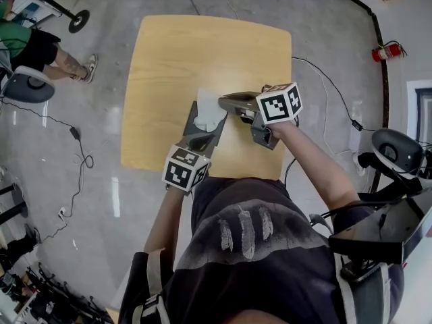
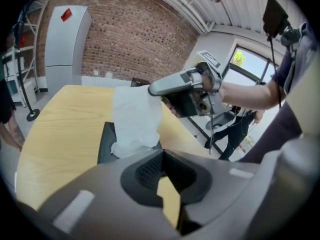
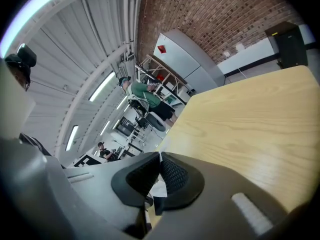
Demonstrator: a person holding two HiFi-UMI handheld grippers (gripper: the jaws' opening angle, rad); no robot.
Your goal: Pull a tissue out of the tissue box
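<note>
A pale wooden counter [image 1: 169, 52] stands on a grey floor [image 1: 108, 181], and the person leans over its near edge with one gripper in each hand. A dark tissue box [image 1: 191, 121] lies on the counter's near half, close to the middle, its long side running away from the person.

The left gripper [image 1: 204, 139] points down at the near end of the box. Its jaws are drawn together with nothing seen between them, and the counter shows through the gap below the pads. Whether its tip presses on the box cannot be made out.

The right gripper [image 1: 221, 102] reaches in from the right, above the box, with its jaws pinched tight on the top edge of the tissue [image 1: 208, 111]. A thin white sliver shows between its pads in the right gripper view. The tissue stands up out of the slot in the top of the box, stretched between the slot and the jaws, its lower part bunched at the opening.
</note>
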